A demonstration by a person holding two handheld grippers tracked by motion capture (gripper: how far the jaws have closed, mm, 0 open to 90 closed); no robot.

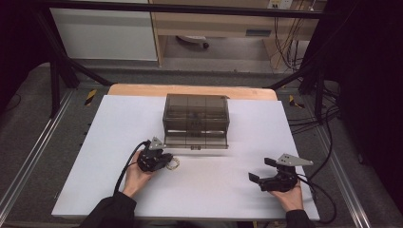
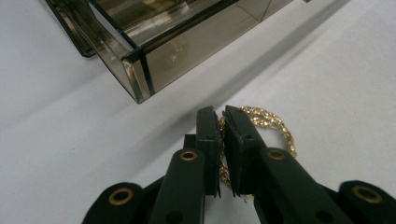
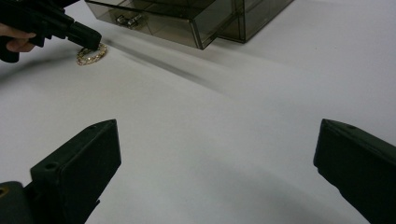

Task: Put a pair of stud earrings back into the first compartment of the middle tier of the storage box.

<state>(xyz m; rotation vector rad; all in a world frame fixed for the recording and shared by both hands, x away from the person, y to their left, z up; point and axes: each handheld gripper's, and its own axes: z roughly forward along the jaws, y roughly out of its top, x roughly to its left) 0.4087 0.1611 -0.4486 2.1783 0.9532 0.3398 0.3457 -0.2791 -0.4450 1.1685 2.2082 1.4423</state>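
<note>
Gripping a gold bead bracelet (image 2: 273, 125) on the white table (image 1: 95, 156), our left gripper (image 2: 221, 122) had jaws clamped. We saw the smoky plastic drawer box (image 1: 196, 118) just beyond, drawer pulled out, contents unclear. Our right gripper (image 1: 262, 169) stood wide apart, holding nothing.

The left gripper (image 2: 220, 116) rises from six o'clock, its two black jaws drawn nearly together, leaving only a thin slit between them. A gold beaded bracelet (image 2: 273, 126) lies on the white table surface (image 2: 70, 154); one strand of it is pinched in that slit, while the rest of the loop curves out toward three o'clock of the jaw tips. Brass-coloured rivets dot the gripper's linkage arms near the bottom edge. Toward twelve o'clock stands a smoky translucent plastic drawer box (image 2: 177, 42), its nearest corner pointing down toward the jaws and casting a soft shadow across the table.
</note>
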